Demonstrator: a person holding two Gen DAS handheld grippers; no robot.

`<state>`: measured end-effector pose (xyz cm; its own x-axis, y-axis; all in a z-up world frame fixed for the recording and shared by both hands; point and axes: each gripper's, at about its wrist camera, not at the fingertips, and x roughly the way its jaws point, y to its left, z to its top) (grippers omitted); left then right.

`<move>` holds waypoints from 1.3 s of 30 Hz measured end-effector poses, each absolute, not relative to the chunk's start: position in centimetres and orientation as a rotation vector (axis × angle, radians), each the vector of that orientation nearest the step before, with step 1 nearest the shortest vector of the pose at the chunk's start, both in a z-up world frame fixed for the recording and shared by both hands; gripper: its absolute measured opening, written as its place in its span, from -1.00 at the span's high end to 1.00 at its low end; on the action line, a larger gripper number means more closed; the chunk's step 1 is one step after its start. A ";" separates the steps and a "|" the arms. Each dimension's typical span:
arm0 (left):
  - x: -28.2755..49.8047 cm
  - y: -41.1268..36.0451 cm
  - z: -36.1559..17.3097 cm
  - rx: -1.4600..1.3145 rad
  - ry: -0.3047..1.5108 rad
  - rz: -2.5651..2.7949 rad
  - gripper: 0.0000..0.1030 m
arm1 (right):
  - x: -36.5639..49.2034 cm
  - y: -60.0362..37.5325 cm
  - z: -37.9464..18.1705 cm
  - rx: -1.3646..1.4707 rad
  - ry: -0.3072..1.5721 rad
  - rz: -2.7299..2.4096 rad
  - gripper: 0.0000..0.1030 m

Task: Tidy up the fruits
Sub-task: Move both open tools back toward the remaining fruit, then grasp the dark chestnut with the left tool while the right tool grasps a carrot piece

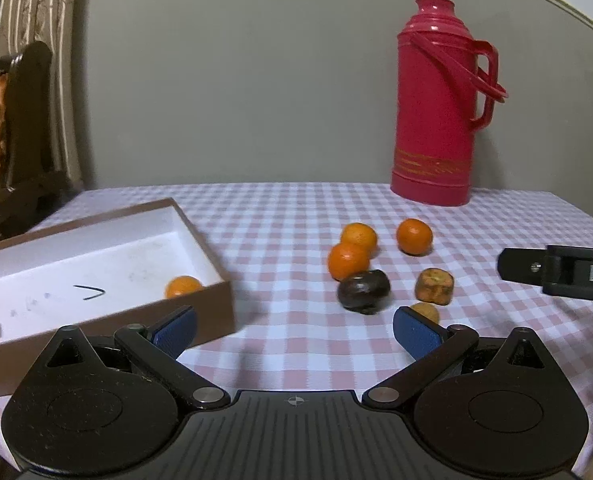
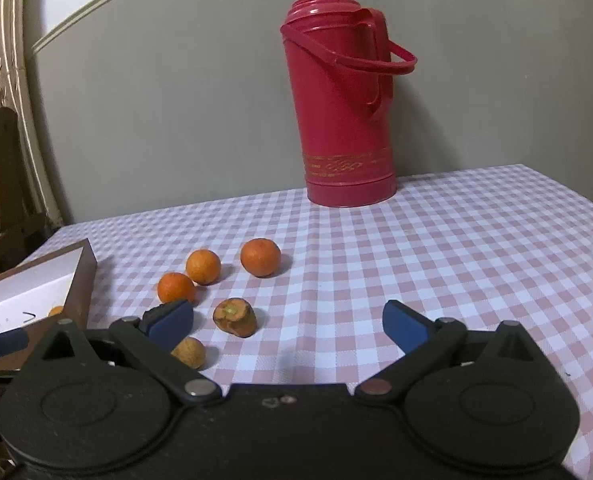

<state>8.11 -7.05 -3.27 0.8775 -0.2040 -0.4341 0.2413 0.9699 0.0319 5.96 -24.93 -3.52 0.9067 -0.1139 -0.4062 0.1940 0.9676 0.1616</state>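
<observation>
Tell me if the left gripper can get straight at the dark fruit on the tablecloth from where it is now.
Probably yes. The left gripper is open and empty, and the dark fruit lies just ahead, slightly right of its centre line, with bare tablecloth between. An orange sits close behind it and a small tan fruit beside the right finger could get nudged.

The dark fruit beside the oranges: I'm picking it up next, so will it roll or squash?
The dark fruit looks flattened and dimpled, so it probably rolls less than the round oranges. Its dark, wrinkled skin suggests softness; grip gently. The open left gripper looks wide enough.
</observation>
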 end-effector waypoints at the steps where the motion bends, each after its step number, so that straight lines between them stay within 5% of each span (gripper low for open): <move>1: 8.2 -7.3 -3.4 0.092 0.445 -0.234 -1.00 | 6.1 -24.8 -3.5 0.196 0.409 -0.158 -0.79; 6: 8.5 -8.3 -3.7 0.107 0.458 -0.233 -1.00 | 6.4 -24.6 -3.6 0.187 0.416 -0.150 -0.78; 17: 9.6 -9.4 -4.1 0.112 0.473 -0.233 -0.99 | 7.1 -24.8 -3.8 0.189 0.437 -0.136 -0.40; 20: 10.0 -9.6 -4.2 0.107 0.486 -0.242 -0.79 | 7.5 -24.7 -3.9 0.191 0.445 -0.125 -0.26; 31: 10.9 -9.9 -4.2 0.081 0.497 -0.256 -0.72 | 8.4 -23.9 -4.1 0.180 0.468 -0.098 0.07; 39: 12.1 -10.6 -4.3 0.061 0.507 -0.277 -0.49 | 8.7 -23.8 -4.1 0.187 0.467 -0.104 0.12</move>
